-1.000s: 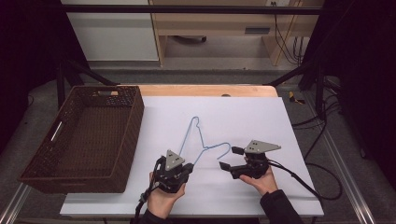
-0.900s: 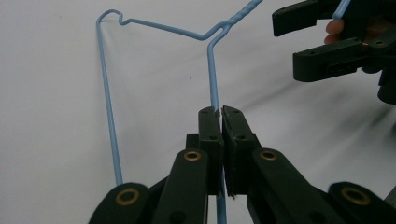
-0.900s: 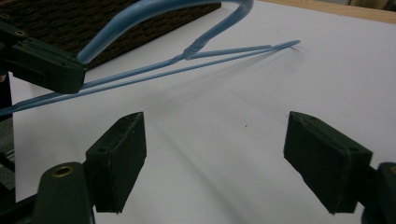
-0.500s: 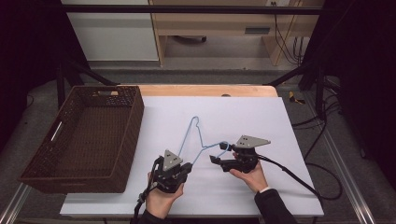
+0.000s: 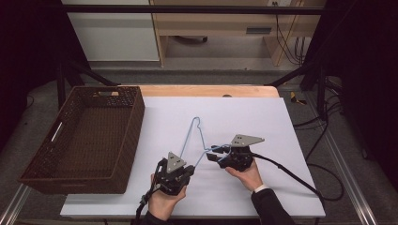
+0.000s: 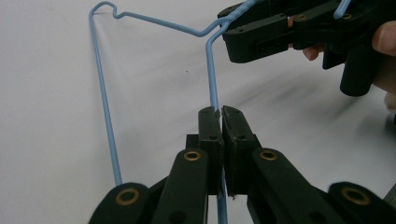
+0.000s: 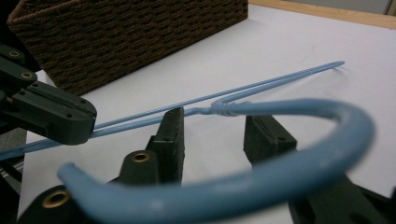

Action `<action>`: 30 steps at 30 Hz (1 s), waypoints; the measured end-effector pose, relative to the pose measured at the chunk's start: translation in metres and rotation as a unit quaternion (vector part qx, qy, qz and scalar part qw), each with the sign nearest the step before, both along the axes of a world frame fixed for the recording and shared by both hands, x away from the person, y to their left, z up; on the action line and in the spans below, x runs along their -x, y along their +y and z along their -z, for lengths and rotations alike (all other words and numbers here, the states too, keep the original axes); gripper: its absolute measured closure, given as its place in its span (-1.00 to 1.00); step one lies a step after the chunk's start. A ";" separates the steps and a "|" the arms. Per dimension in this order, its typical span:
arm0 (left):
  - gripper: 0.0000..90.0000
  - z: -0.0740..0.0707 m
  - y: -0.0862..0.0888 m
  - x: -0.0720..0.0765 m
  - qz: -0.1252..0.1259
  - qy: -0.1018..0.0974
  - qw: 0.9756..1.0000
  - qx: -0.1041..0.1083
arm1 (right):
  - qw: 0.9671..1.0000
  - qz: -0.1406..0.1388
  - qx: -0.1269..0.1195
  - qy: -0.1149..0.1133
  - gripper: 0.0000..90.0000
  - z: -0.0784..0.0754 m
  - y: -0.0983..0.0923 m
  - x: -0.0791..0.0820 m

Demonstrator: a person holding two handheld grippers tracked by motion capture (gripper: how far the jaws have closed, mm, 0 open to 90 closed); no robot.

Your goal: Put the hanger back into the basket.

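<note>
A blue wire hanger (image 5: 191, 133) lies on the white table (image 5: 263, 117), its hook end toward the person. My left gripper (image 5: 190, 169) is shut on one of its straight wires, and the left gripper view has the jaws (image 6: 221, 112) pressed together on that wire (image 6: 212, 70). My right gripper (image 5: 212, 156) is open. In the right gripper view its two jaws (image 7: 215, 126) stand on either side of the hanger's twisted neck (image 7: 222, 108) without touching it, and the hook (image 7: 289, 168) curves close over them.
A dark brown woven basket (image 5: 136, 117) stands empty on the left of the table, near the left gripper; its wall (image 7: 116, 32) is in the right gripper view. A wooden strip (image 5: 206, 90) runs along the far edge. Cables trail off to the right.
My right gripper has moved left up to the hanger's hook, and its open jaws now stand astride the neck. The left gripper has stayed shut on the wire.
</note>
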State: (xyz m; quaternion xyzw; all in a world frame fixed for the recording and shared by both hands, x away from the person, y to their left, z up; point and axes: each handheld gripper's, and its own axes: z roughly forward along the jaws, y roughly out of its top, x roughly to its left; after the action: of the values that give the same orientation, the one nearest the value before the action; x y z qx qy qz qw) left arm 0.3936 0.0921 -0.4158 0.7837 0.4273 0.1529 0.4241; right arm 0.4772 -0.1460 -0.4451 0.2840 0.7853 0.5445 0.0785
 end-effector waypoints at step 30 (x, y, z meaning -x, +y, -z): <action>0.94 0.017 -0.003 -0.001 0.008 0.021 1.000 -0.015 | 1.000 -0.021 -0.008 0.008 0.90 -0.002 -0.001 0.001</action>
State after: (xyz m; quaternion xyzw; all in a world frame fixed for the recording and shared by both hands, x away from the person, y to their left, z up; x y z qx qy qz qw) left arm 0.3950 0.0895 -0.4327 0.7964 0.4274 0.1393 0.4045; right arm 0.4761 -0.1475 -0.4434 0.2722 0.7871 0.5504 0.0588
